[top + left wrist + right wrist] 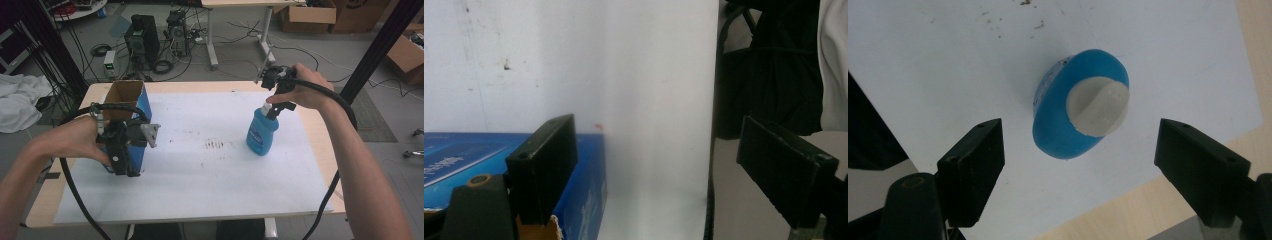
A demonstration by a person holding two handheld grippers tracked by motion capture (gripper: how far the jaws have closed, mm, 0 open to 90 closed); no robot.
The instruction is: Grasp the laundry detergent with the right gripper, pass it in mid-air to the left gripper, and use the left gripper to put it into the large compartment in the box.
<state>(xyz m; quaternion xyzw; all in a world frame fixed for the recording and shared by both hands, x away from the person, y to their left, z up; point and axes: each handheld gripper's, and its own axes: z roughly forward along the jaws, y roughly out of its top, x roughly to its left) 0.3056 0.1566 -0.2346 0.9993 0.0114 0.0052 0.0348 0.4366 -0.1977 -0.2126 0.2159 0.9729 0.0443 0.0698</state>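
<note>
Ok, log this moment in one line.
right gripper: open above blue bottle | left gripper: open, one jaw at blue box

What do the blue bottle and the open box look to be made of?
Blue bottle: probably plastic, smooth with a slight sheen; its white cap looks like matte ribbed plastic. Open box: cardboard, judging by the raw brown inside and torn edge, with a glossy blue printed outer face.

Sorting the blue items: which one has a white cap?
The blue bottle under the right gripper; its white cap faces up. The blue box is open-topped cardboard.
</note>
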